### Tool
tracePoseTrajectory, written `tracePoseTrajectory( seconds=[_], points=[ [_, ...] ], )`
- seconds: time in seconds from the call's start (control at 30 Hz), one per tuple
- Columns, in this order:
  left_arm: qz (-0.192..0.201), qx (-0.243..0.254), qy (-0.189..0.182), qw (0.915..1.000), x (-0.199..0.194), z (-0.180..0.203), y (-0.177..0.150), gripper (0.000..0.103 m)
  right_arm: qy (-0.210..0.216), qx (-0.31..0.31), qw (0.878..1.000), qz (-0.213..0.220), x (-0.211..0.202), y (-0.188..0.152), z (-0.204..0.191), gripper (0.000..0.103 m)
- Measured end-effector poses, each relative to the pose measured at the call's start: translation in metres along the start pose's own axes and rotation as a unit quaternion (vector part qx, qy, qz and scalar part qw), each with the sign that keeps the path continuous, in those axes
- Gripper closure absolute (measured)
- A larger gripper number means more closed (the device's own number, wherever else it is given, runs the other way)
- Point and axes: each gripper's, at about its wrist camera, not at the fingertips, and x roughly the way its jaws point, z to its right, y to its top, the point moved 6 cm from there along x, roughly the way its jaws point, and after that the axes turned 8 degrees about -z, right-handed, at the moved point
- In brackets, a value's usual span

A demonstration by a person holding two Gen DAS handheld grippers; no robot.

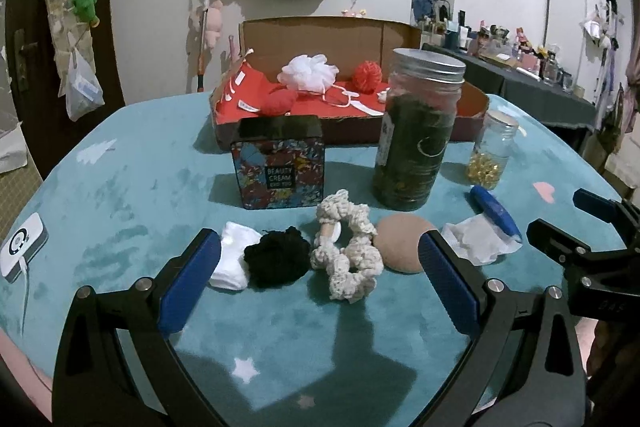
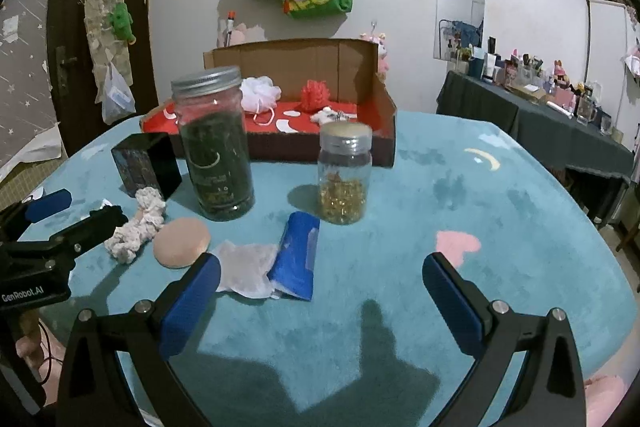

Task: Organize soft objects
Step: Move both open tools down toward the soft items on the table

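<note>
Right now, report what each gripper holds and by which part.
Nothing is held. The left gripper and the right gripper are both open, with nothing between their fingers, above the teal cloth.

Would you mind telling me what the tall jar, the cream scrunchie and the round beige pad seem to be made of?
Tall jar: clear glass or plastic, with a dull ridged metal-looking lid. Scrunchie: knobbly crocheted yarn, matte. Beige pad: smooth matte foam, probably a makeup sponge.

A patterned tin point(image 1: 278, 169), tall jar point(image 1: 416, 131) and small jar point(image 1: 491, 151) stand together.
</note>
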Motion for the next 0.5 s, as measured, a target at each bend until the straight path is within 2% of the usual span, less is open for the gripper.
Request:
tracePoseTrajectory(
  seconds=[0.5],
  points=[
    [-0.035,-0.007,0.012,0.9993,0.012,-0.037,0.004,0.002,0.007,0.014,1.0,-0.025,0.019,0.004,0.008,0.0]
  ],
)
